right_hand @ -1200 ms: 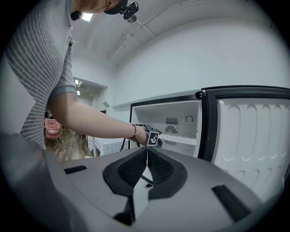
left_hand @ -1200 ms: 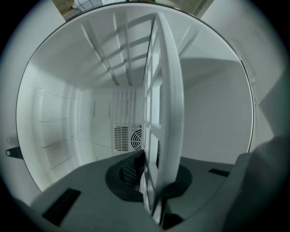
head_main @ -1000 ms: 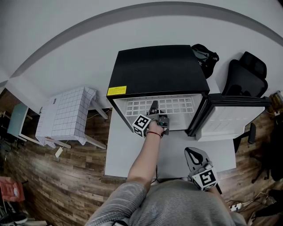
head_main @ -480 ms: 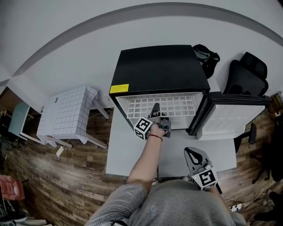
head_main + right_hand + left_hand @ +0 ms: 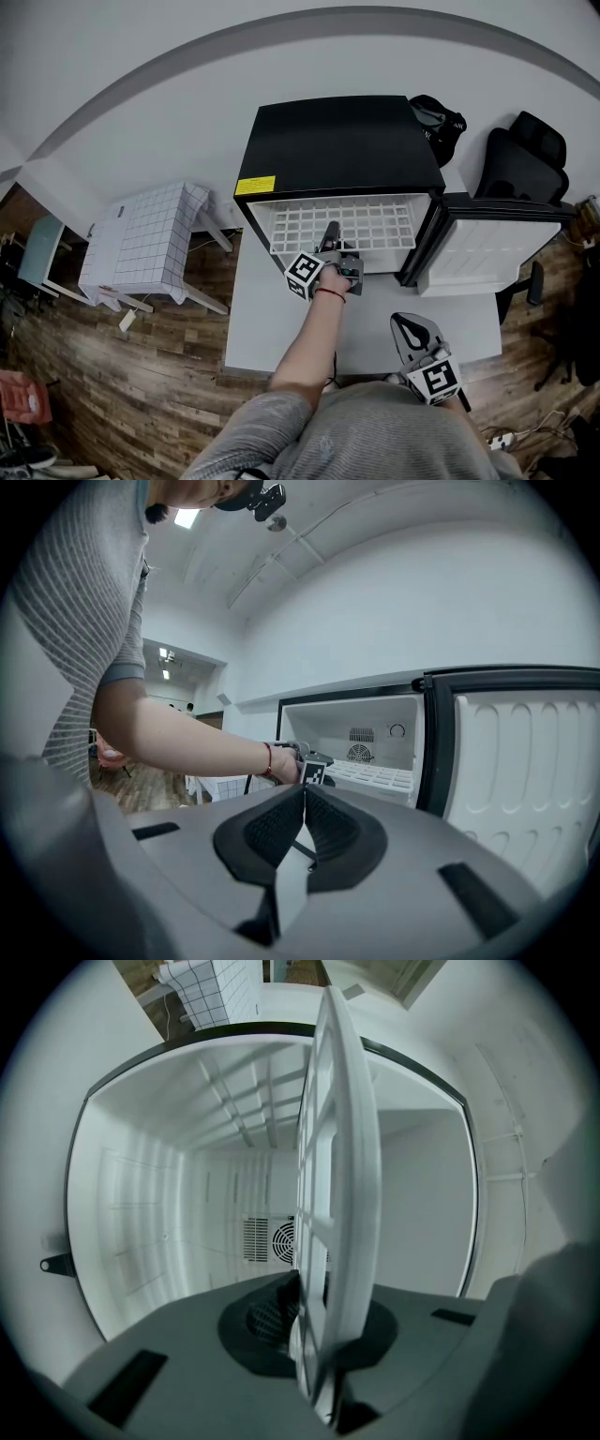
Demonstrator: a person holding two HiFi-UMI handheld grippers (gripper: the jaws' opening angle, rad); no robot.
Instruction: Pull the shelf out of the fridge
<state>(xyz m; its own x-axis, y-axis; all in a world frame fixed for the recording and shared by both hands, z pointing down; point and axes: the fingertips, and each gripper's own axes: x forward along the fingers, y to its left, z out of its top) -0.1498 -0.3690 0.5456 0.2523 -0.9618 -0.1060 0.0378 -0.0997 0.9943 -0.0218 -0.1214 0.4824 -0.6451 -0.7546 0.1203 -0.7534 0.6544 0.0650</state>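
Right claw (image 5: 302, 803) is held clenched and empty, over the near edge of the bench (image 5: 272, 319), close to the body. Left claw (image 5: 330, 234) is clamped on the front edge of the shelf (image 5: 380, 225). Shelf is seen partly drawn out of the fridge (image 5: 337, 141), level, with its front part past the opening. Door (image 5: 487, 248) is swung wide. Grasp is judged done, pull judged under way. Left: rear part is to be slid clear of the cavity.

- Fridge (image 5: 333, 141): black smooth top, white plastic inside.
- Shelf (image 5: 366, 225): white smooth plastic grid.
- Floor (image 5: 122, 394): brown wood planks, matt.
- Sleeve (image 5: 262, 431): grey ribbed cloth.
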